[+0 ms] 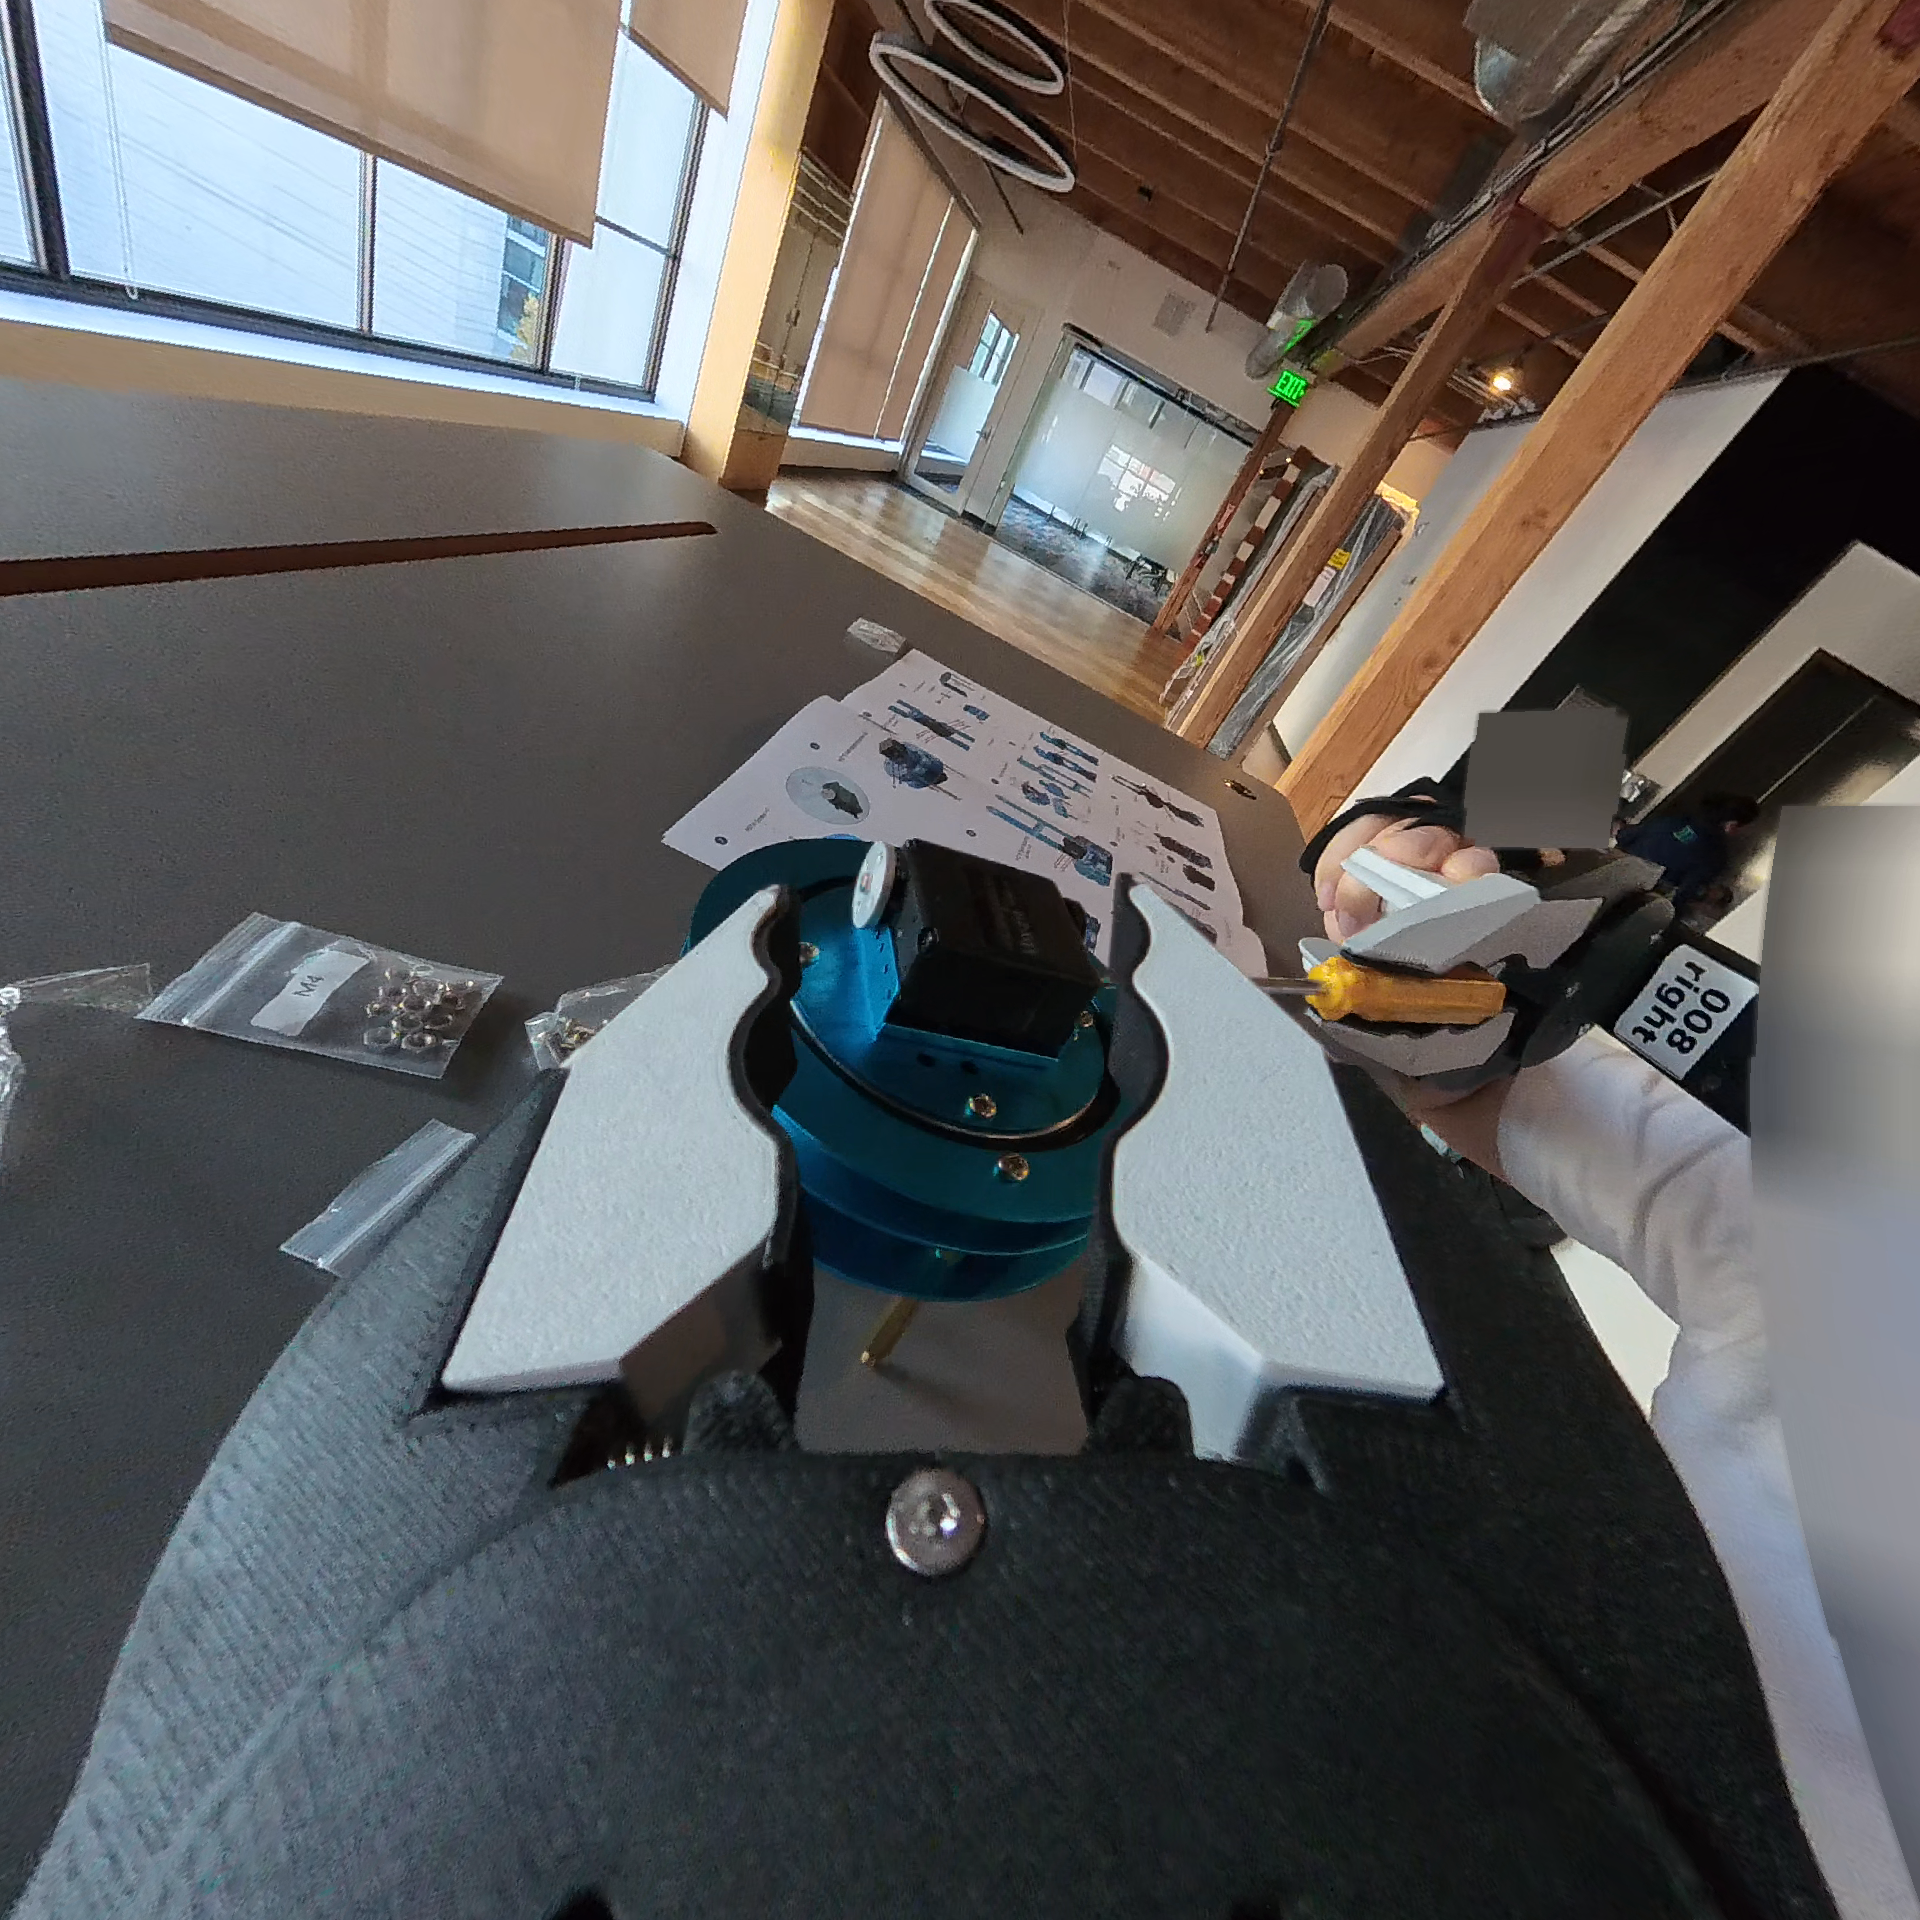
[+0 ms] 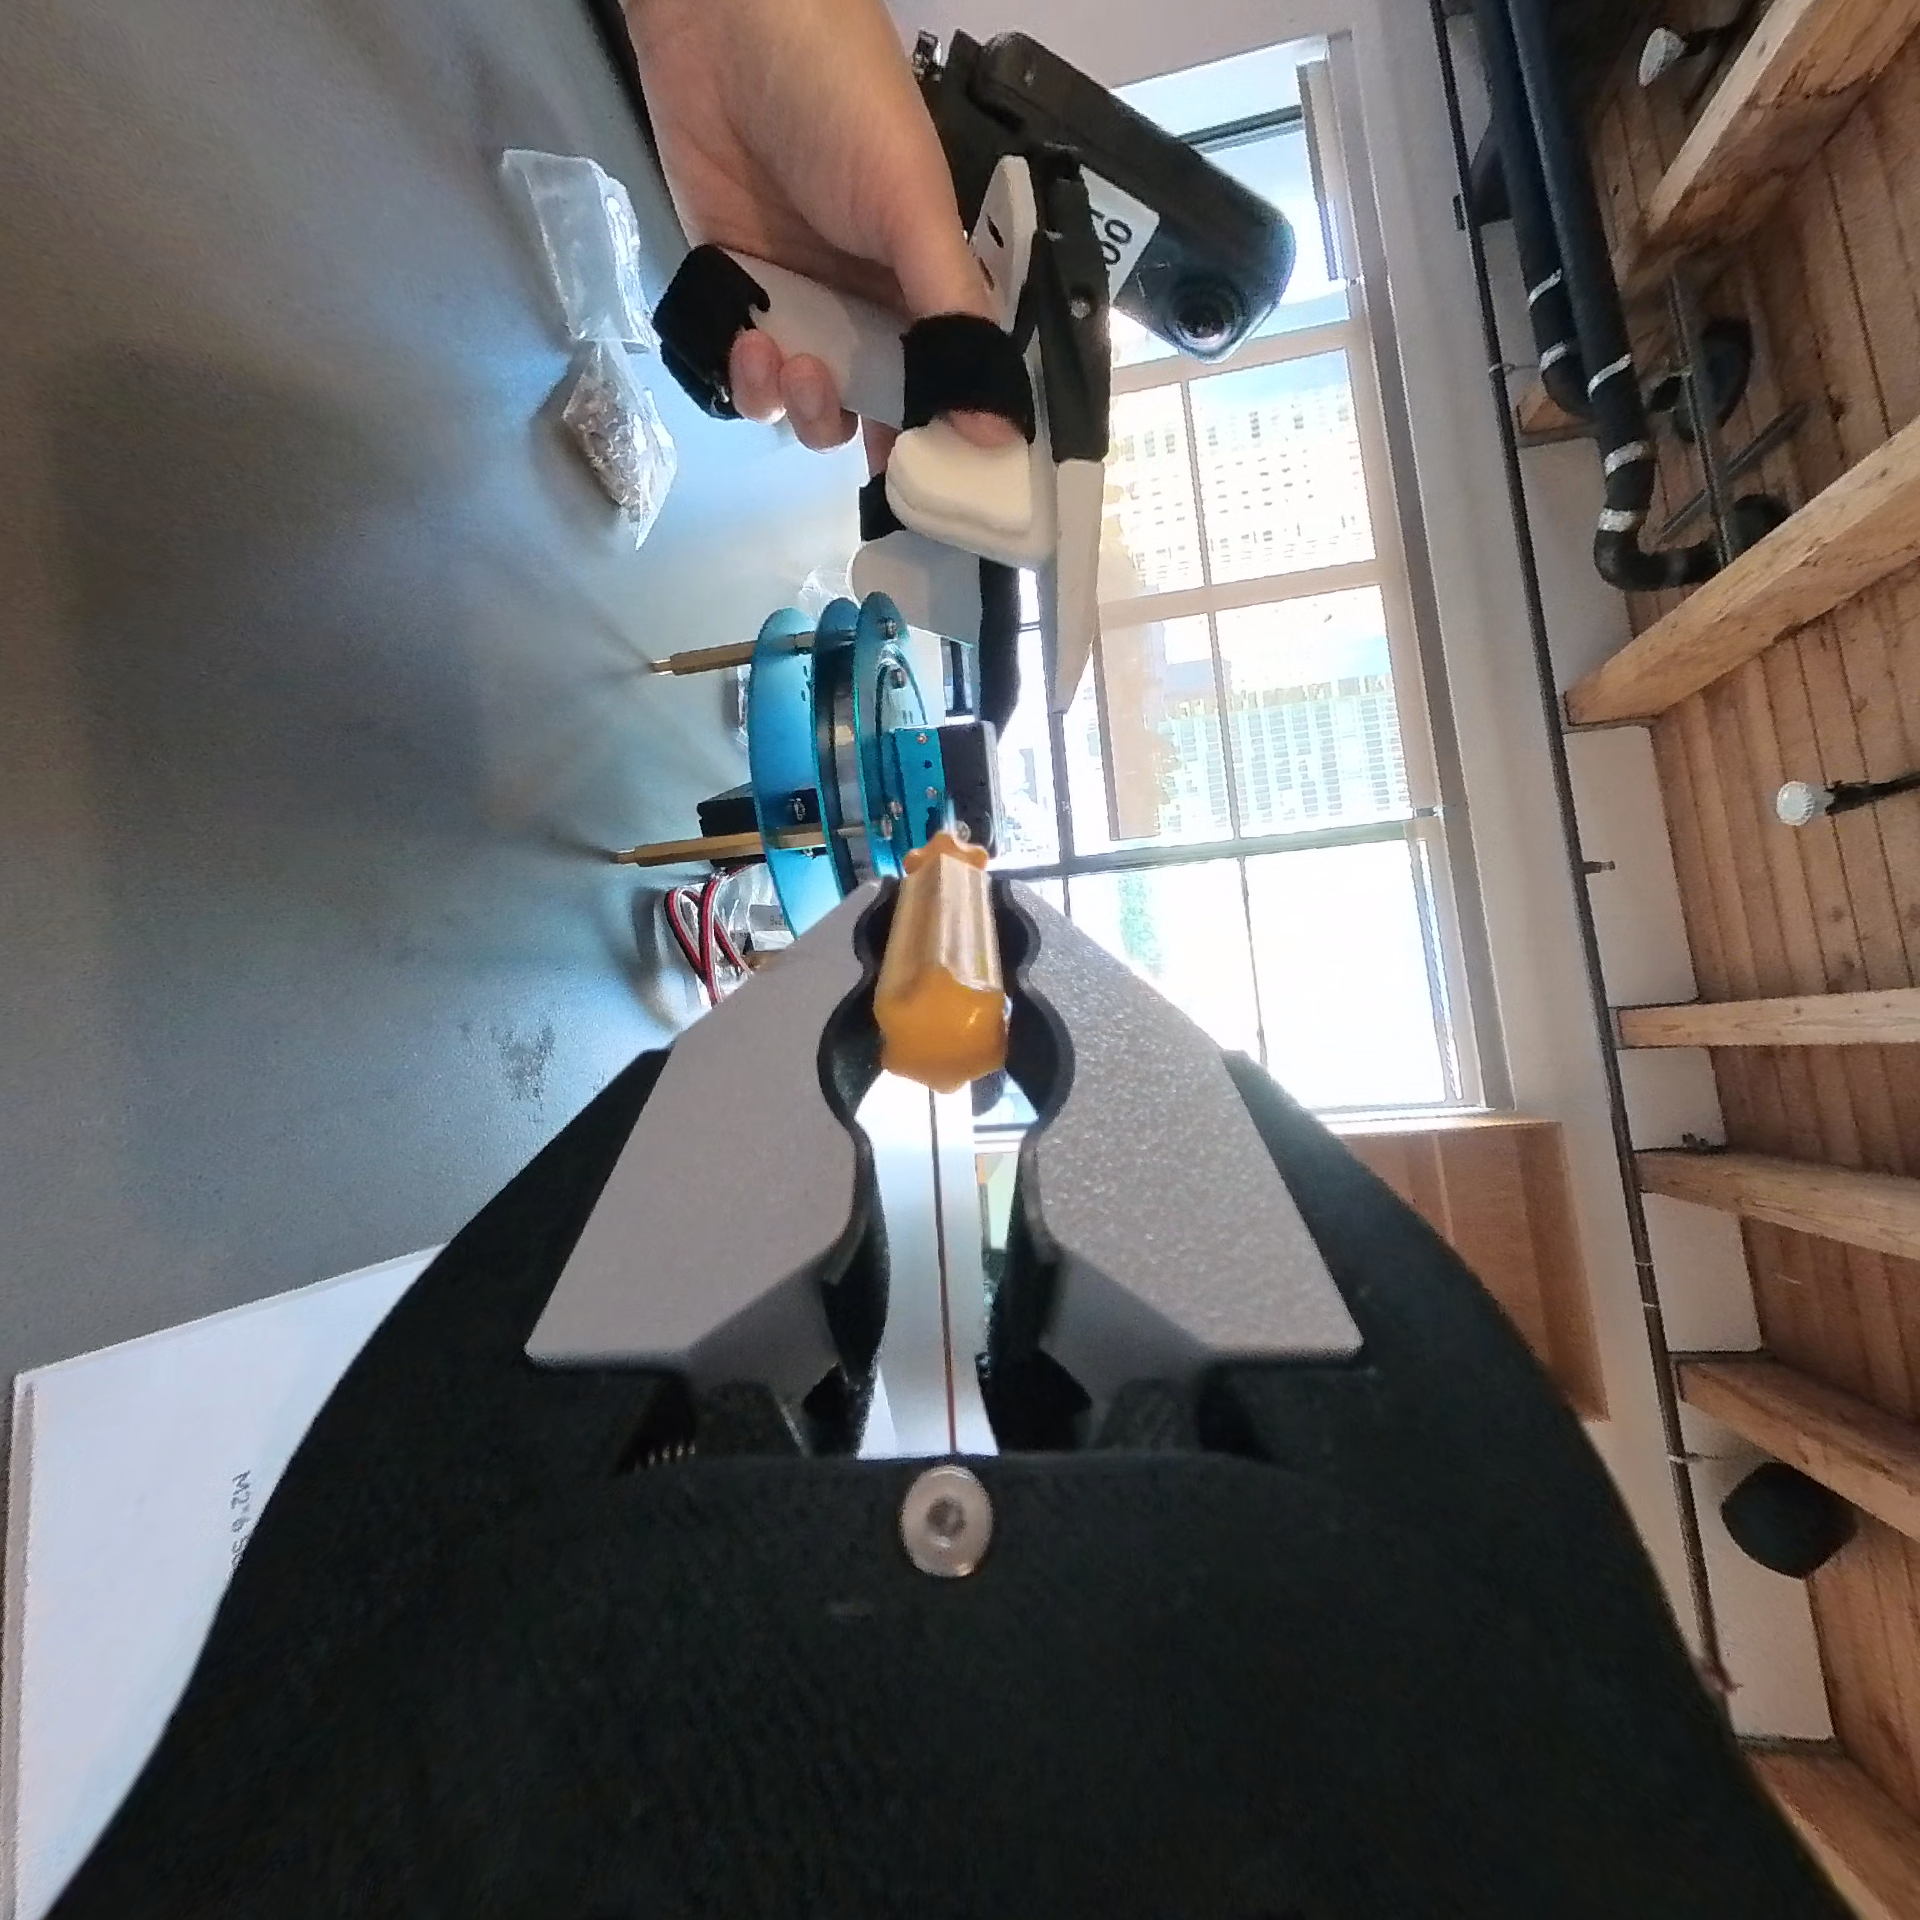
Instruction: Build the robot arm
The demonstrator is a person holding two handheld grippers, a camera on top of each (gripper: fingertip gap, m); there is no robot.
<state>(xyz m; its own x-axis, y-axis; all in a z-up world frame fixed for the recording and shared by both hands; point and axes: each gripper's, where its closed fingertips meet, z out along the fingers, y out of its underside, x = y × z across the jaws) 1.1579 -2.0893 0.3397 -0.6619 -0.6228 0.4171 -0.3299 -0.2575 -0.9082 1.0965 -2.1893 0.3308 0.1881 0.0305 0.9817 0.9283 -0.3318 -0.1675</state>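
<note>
Clamping blue turntable (image 1: 935,1132) – left tool (image 1: 940,935) | right tool (image 2: 940,914) pinching screwdriver (image 2: 940,997) | brass standoffs (image 2: 701,661) right-view only

left gripper (image 1: 951,1049) jaws clamped, right gripper (image 2: 940,971) jaws clamped

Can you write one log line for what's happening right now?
left tool: shut on round blue metal base | right tool: shut on yellow-handled screwdriver | tip near black servo

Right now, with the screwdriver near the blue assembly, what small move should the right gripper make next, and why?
Probably ease the right gripper forward a little, to seat the tip on a screw. It is shut on the yellow-handled screwdriver, whose tip sits just beside the black servo on the blue round assembly. The left gripper grips that assembly, so it looks steadied.
</note>
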